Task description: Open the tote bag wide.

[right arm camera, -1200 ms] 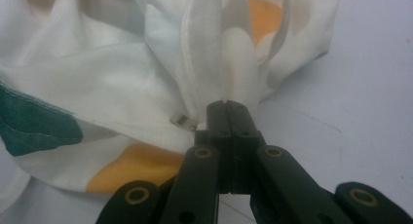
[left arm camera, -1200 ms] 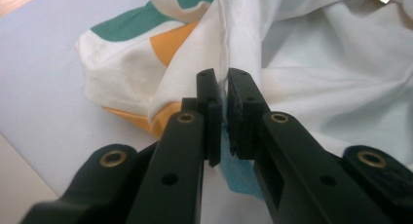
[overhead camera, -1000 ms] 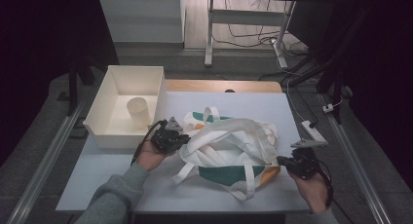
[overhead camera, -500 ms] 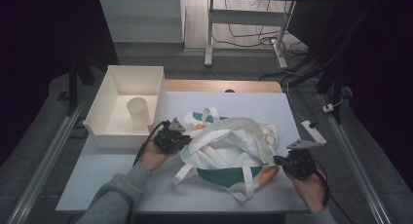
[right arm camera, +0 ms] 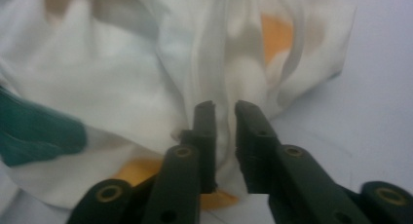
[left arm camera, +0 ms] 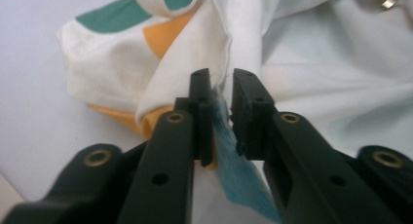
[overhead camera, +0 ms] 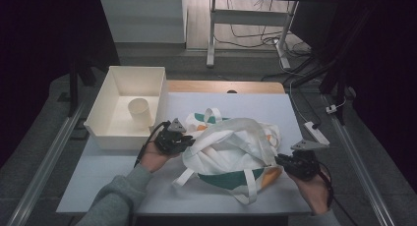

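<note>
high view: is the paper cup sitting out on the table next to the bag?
No: the paper cup stands inside the white bin, left of the cloth bag.

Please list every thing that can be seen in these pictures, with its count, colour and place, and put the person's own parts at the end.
cloth bag: one, white with green and orange patches and white straps, crumpled at the middle of the table, between the two grippers.
bin: one, cream, open on top, at the table's left far part.
cup: one, cream, upright inside the bin.
table: one, white top with a wooden strip along the far edge.
power strip: one, white, off the table's right edge.
left gripper: one, black, at the bag's left side; jaws have just been opening, cloth between them.
right gripper: one, black, at the bag's right side; jaws have just been opening, cloth between them.
sleeve: one, grey, bottom left.
</note>
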